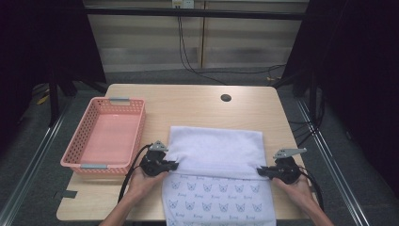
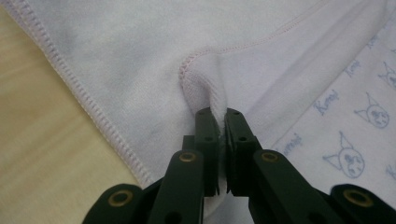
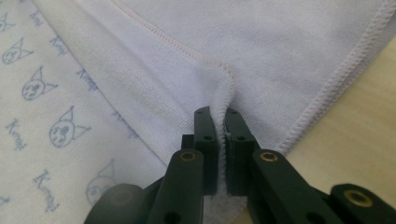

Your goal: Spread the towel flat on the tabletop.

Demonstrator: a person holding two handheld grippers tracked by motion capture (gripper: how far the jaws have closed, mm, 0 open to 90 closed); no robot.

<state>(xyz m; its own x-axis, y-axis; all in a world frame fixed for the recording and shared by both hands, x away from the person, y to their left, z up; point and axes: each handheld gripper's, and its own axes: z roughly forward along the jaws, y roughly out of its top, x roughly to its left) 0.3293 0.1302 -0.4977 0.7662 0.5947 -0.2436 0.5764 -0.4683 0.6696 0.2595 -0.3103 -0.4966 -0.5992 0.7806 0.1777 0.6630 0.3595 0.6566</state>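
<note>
On the light wooden table amid dark curtains, my left gripper and right gripper clamp the towel's folded edge, long axis 12-to-6.

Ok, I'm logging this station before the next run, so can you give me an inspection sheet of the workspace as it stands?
Surface: light wooden table, round hole near its far edge.
Job's things: white towel with a cat print, far part folded back toward the person; pink basket to its left, nothing seen inside.
Clutter: nothing seen.
Grippers: left gripper shut on the towel's folded corner; right gripper shut on the other corner.
Cables: black cable trailing from the left gripper; black wall cables behind the table.
Surroundings: grey floor, pale back wall, dark frame posts.
</note>
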